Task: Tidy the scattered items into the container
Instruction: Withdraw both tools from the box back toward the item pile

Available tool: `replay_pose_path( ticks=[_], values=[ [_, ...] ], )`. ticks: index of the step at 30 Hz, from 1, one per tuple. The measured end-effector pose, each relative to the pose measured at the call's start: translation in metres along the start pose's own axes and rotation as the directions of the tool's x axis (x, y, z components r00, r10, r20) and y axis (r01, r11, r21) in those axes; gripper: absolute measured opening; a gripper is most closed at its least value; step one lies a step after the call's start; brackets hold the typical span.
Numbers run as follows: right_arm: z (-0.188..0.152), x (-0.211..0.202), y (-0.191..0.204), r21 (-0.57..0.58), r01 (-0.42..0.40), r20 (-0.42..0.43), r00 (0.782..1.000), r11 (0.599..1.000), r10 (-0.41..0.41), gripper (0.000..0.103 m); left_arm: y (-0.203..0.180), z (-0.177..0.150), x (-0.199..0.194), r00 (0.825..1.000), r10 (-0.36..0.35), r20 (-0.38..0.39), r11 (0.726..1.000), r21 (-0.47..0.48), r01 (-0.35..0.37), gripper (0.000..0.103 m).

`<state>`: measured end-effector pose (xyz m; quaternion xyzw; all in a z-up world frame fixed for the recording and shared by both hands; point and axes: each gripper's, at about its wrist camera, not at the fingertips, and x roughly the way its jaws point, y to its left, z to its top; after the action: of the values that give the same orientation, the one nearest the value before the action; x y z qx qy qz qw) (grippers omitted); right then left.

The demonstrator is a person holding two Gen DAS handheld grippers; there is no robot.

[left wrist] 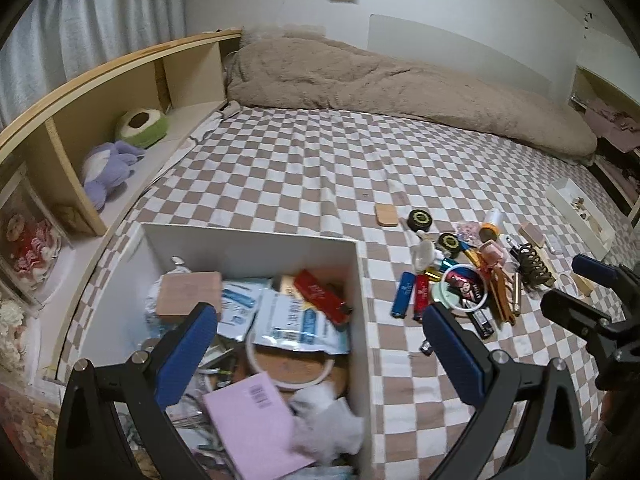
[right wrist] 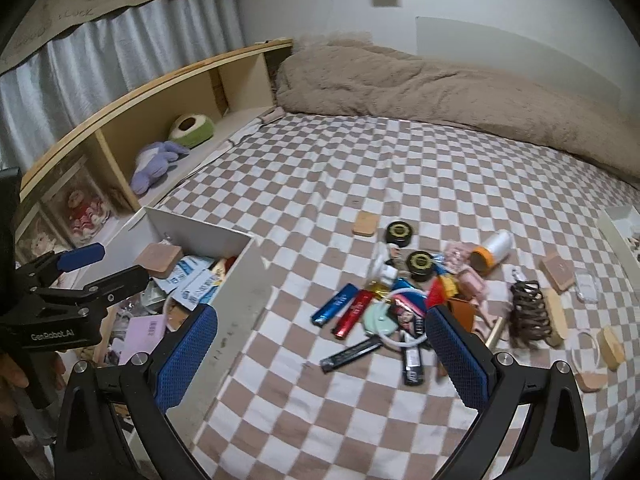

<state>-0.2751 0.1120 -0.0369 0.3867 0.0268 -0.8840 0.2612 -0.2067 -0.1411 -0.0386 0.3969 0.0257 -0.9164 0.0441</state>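
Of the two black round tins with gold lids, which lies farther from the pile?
The tin beside the tan pad; the other tin touches the pile.

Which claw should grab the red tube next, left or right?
Probably the right claw. It hangs open close to the red tube in the pile on the checked bed. The left claw, also open, sits over the white box, farther from the pile.
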Motion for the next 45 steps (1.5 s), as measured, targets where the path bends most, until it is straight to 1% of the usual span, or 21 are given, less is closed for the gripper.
replay_pose_path(
  ticks=[9,20,24,26,29,33,41,45],
  values=[
    [-0.006,-0.018,-0.04,0.036,0.033,0.014,0.999,0.999,-0.033,0.103,-0.033,0.006,0.003,1.0,-0.023,0.006,1.0,0.001,0.023,0.103],
    [-0.015,-0.041,-0.082,0.078,0.06,0.047,0.997,0.995,-0.063,0.103,-0.073,0.007,0.004,0.997,-0.037,0.062,0.999,0.005,0.036,0.103],
    [-0.019,-0.05,-0.1,0.113,0.064,0.081,0.994,0.991,-0.074,0.103,-0.085,0.007,0.008,0.996,-0.043,0.074,0.999,0.004,0.043,0.103],
    [-0.021,-0.052,-0.107,0.126,0.064,0.085,0.994,0.99,-0.075,0.103,-0.091,0.007,0.012,0.996,-0.048,0.071,0.999,0.003,0.048,0.103],
    [-0.025,-0.052,-0.119,0.136,0.089,0.085,0.991,0.987,-0.101,0.103,-0.101,0.005,0.018,0.997,-0.052,0.065,0.999,0.005,0.052,0.103],
    [-0.036,-0.045,-0.138,0.166,0.099,0.069,0.991,0.981,-0.112,0.103,-0.116,-0.003,0.031,0.997,-0.047,0.056,0.999,0.029,0.045,0.103],
    [-0.067,-0.026,-0.177,0.253,0.105,0.046,0.992,0.962,-0.12,0.103,-0.14,-0.022,0.064,0.998,-0.056,0.008,0.997,0.054,0.055,0.103],
    [-0.081,-0.018,-0.192,0.253,0.147,0.02,0.987,0.956,-0.157,0.103,-0.145,-0.035,0.085,0.998,-0.063,-0.028,0.997,0.042,0.064,0.103]
  ],
)
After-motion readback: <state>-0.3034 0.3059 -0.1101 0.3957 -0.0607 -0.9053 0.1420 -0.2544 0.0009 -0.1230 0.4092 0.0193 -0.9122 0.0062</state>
